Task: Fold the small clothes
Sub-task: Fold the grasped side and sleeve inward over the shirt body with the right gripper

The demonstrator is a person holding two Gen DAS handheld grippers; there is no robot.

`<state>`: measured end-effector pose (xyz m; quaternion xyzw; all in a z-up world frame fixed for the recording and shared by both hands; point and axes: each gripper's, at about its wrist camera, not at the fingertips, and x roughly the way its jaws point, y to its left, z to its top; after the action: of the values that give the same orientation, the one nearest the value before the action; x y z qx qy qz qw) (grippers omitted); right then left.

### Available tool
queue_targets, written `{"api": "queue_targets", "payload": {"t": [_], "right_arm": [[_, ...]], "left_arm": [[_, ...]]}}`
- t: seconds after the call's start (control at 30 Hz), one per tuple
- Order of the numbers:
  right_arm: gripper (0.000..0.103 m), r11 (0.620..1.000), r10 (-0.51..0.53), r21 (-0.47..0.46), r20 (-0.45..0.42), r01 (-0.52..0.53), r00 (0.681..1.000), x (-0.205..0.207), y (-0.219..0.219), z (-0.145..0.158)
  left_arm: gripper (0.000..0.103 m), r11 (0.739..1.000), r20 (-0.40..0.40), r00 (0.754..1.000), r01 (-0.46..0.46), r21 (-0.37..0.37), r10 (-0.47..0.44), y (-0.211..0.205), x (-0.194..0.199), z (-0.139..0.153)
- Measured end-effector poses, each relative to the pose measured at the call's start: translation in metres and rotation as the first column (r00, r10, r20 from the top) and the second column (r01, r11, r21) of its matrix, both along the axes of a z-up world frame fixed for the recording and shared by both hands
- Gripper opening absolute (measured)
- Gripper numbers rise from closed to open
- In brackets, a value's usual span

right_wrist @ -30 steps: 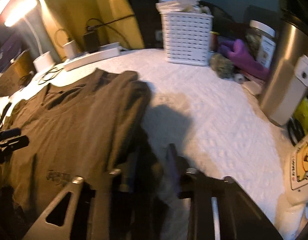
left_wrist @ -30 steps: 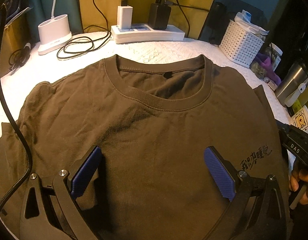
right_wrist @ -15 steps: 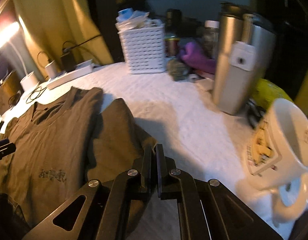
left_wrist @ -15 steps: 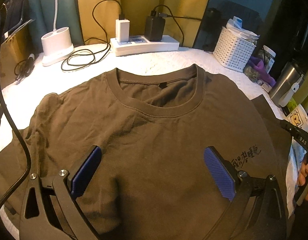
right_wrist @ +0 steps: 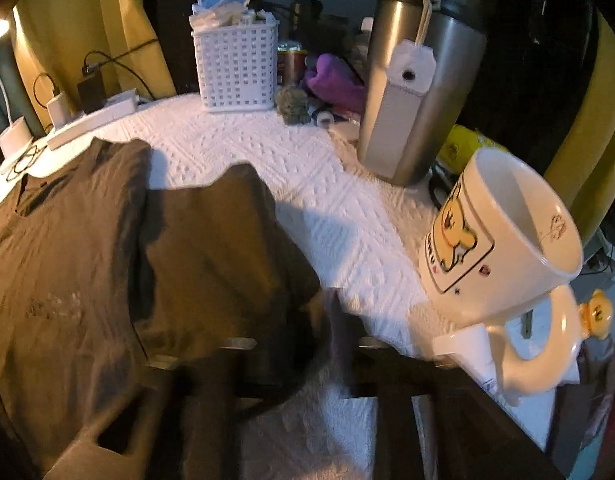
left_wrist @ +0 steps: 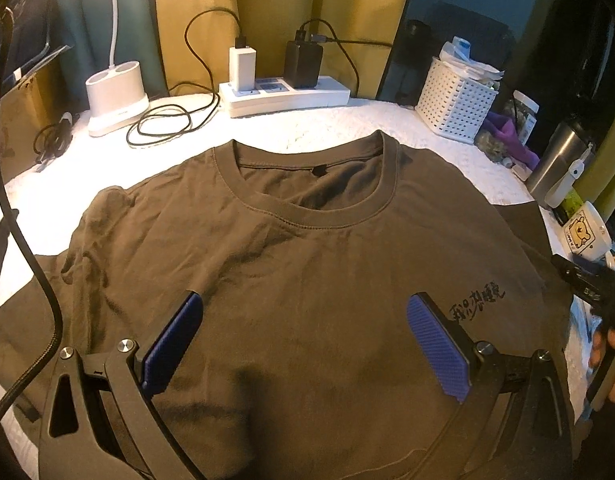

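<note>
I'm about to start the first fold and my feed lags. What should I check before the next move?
1. Left gripper open above the T-shirt: ok.
2. Right gripper open: ok, though blurred.
3. Sleeve near the right gripper spread out: ok.
4. Shoulder on the left gripper's side smooth: not ok, wrinkled.
5. Mug clear of the right gripper: not ok, close beside it.

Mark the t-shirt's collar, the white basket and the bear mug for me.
t-shirt collar [left_wrist: 312, 216]: left wrist view, front ribbed band of the neckline.
white basket [right_wrist: 238, 70]: right wrist view, its perforated front wall.
bear mug [right_wrist: 503, 220]: right wrist view, on its outer side wall.
</note>
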<state>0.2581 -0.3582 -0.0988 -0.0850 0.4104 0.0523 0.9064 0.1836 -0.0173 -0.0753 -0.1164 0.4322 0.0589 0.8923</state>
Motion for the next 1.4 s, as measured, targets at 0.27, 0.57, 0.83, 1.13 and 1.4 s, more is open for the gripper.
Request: {"api": "queue_targets", "payload": {"t": [0.27, 0.57, 0.83, 1.13, 1.4], "right_arm": [[0.102, 0.996, 0.087, 0.021, 0.087, -0.089, 0.992, 0.028, 0.013, 0.019], [0.037, 0.980, 0.182, 0.089, -0.023, -0.179, 0.983, 0.069, 0.028, -0.017], [0.009, 0.998, 0.067, 0.008, 0.013, -0.067, 0.998, 0.068, 0.012, -0.004], [0.006, 1.000, 0.025, 0.016, 0.114, -0.027, 0.993, 0.041, 0.004, 0.044], [0.007, 1.000, 0.030, -0.001, -0.008, -0.030, 1.000, 0.041, 0.020, 0.024]], "left_arm": [[0.101, 1.000, 0.015, 1.000, -0.016, -0.004, 0.016, 0.010, -0.006, 0.003], [0.101, 0.998, 0.019, 0.998, -0.060, 0.015, 0.060, 0.031, -0.009, 0.002], [0.101, 0.996, 0.036, 0.997, -0.076, 0.049, 0.075, 0.047, -0.011, 0.005], [0.101, 0.995, 0.066, 0.994, -0.086, 0.045, 0.083, 0.066, -0.025, 0.012], [0.101, 0.997, 0.089, 0.994, -0.072, 0.034, 0.069, 0.080, -0.034, 0.014]]}}
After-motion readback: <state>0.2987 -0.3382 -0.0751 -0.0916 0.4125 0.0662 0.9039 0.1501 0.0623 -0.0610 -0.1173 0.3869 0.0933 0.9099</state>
